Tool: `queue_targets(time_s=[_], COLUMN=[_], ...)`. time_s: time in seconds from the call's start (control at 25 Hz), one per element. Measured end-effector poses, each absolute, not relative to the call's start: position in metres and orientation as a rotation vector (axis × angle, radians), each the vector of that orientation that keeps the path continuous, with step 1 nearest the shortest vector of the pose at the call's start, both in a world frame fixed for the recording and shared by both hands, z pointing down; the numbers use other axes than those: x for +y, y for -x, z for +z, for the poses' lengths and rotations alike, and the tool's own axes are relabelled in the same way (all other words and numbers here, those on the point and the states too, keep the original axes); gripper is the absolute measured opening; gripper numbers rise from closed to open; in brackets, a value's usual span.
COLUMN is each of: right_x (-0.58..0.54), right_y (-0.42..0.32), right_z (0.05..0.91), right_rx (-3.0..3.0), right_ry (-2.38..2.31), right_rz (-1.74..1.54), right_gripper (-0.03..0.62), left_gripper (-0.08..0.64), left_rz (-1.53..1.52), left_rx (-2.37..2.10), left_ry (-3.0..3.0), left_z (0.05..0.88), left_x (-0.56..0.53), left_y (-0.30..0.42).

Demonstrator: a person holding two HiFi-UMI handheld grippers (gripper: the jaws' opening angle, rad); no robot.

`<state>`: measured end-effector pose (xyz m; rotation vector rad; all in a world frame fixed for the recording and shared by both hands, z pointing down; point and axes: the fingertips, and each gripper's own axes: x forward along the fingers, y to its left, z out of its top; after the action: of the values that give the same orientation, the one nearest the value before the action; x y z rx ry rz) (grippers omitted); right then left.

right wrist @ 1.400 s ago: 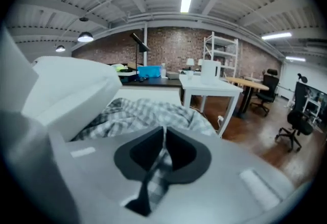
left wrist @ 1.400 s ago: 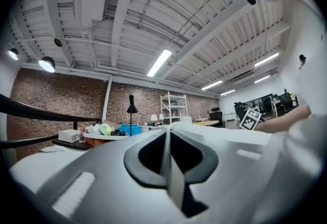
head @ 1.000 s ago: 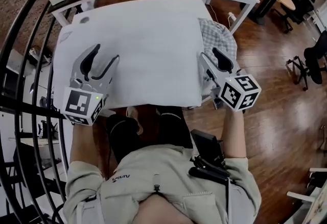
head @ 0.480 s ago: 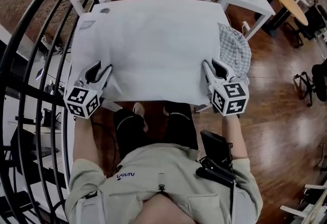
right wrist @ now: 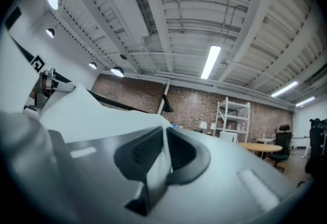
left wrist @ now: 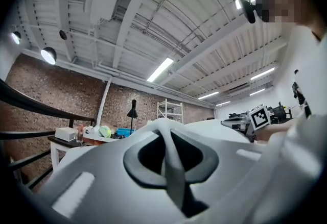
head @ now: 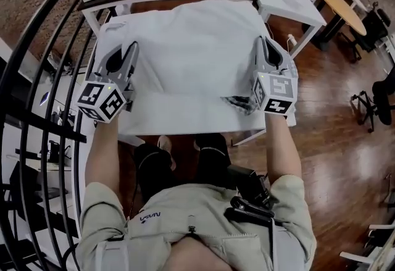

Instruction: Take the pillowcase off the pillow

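Grasping stage — left gripper (head: 126,49) and right gripper (head: 264,42) have just closed, each pinching pillowcase (head: 185,60) fabric — next likely calls for a steady lift.

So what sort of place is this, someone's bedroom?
Probably not: it looks like a loft-style workshop or office. There are bare brick walls, strip lights under an exposed beam ceiling, and desks and office chairs on a wood floor.

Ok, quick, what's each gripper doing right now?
Left gripper: jaws just closed, shut on the white pillowcase.
Right gripper: jaws just closed, shut on the same pillowcase.
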<state>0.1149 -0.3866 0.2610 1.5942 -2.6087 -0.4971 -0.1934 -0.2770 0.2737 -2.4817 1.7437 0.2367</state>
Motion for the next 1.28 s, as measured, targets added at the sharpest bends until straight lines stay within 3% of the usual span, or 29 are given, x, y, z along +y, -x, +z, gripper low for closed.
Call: queue_targets(time_s=[0.16,0.28,0.52,0.56,0.68,0.8,0.96,1.28], right_x=[-0.452,-0.472,-0.387,-0.375,-0.369,-0.385,-0.387,-0.312], right_y=[-0.129,-0.146,-0.123,-0.111,-0.081,-0.07,-0.072,-0.086], right_z=[0.334,0.379,0.3,0.3,0.343,0.396,0.396,0.308], right_rx=[-2.407,-2.343,-2.524,-2.551,-2.492,-2.374,-2.408,-2.695], right_ry=[-1.527,-1.464,-1.54,-1.509,-1.397,-1.325,-1.362,-1.505], right_rz=[-0.344,-0.202,-0.463,-0.473,-0.422,-0.395,-0.336,-0.253], right_gripper=[0.036,0.097,0.123,0.104,0.005,0.003,0.003,0.003], left_gripper=[0.033,0.155,0.164,0.161,0.009,0.005,0.0,-0.002], left_rz=[-0.016,-0.253,-0.105,-0.077,-0.227,-0.411,-0.459,-0.042], left_rx=[1.773,1.76,1.852,1.882,1.956,1.966,1.982,2.007], left_ry=[2.505,2.564,2.314,2.263,2.227,2.253,2.23,2.107], left_z=[0.324,0.381,0.34,0.331,0.351,0.394,0.406,0.305], left_x=[-0.316,-0.32,-0.275,-0.272,-0.287,-0.309,-0.309,-0.205], left_y=[0.181,0.163,0.19,0.196,0.197,0.19,0.181,0.153])
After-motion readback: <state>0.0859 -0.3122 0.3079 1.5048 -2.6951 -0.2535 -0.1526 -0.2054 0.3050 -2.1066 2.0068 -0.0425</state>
